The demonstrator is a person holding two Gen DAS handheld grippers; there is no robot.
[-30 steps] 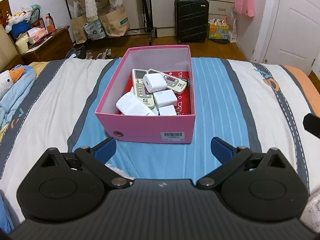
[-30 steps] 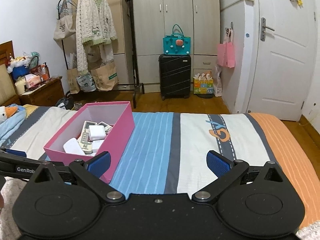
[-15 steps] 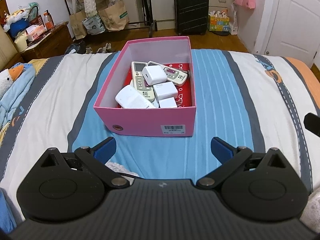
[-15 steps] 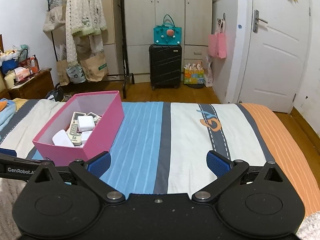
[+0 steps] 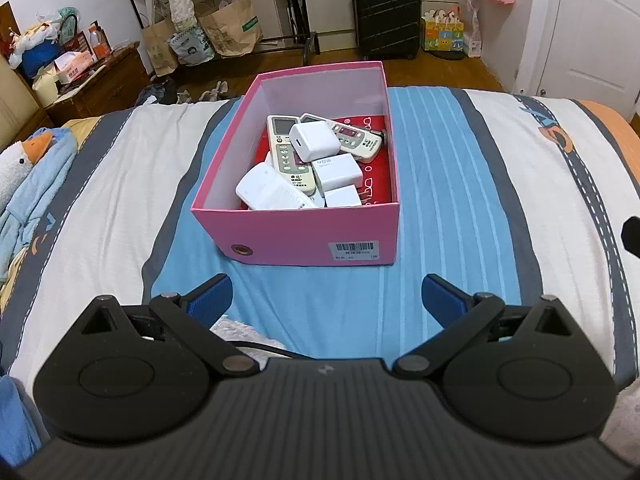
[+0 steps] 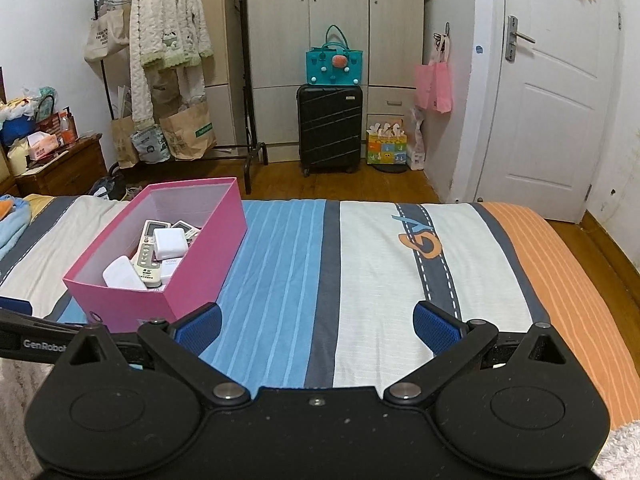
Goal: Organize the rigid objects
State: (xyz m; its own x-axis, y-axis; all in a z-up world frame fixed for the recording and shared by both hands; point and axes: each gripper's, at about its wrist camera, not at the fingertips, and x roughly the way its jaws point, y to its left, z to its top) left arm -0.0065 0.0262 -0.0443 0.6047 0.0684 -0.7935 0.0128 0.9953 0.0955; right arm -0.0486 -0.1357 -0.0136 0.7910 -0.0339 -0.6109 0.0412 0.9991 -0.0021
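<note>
A pink cardboard box [image 5: 296, 236] [image 6: 136, 304] stands on the striped bed. Inside lie two white remote controls [image 5: 286, 152] and several white chargers [image 5: 314, 141], piled together. My left gripper [image 5: 326, 296] hovers open just in front of the box's near wall, with nothing between its blue fingers. My right gripper [image 6: 316, 326] is open too, over the blue and white stripes to the right of the box, holding nothing. The left gripper's arm shows at the left edge of the right wrist view.
The striped bedspread [image 6: 380, 248] stretches right to an orange band. A blue duck plush [image 5: 28, 160] lies at the bed's left. Beyond the bed stand a black suitcase [image 6: 330, 128], a clothes rack [image 6: 168, 48], a wooden nightstand [image 5: 96, 88] and a white door [image 6: 548, 112].
The left gripper has drawn back and tilted, so the box sits lower in its view. The right gripper has shifted slightly. Both stayed open and empty.
</note>
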